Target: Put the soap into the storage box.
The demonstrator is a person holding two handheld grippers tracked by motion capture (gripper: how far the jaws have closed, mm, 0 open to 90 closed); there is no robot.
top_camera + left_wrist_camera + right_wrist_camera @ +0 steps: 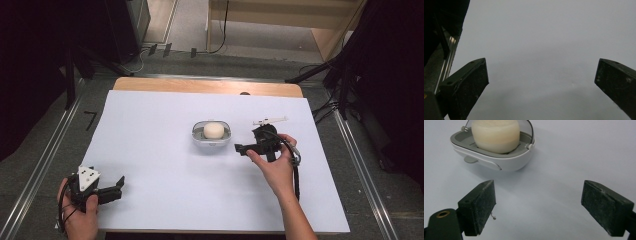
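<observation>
At the worktop's (150, 150) near left corner the left tongs (119, 184) rest wide and empty. Mid-sheet sits the soap dish (211, 134), pale soap (213, 130) inside. Just right of it the right tongs (239, 149) gape wide, holding nothing; I'd judge the soap freshly placed, retreat next.

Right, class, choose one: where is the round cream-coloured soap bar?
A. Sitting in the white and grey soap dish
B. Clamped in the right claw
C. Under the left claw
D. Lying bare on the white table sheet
A: the soap bar sits on the grey tray of the soap dish, ahead of the right claw, which is open.
</observation>
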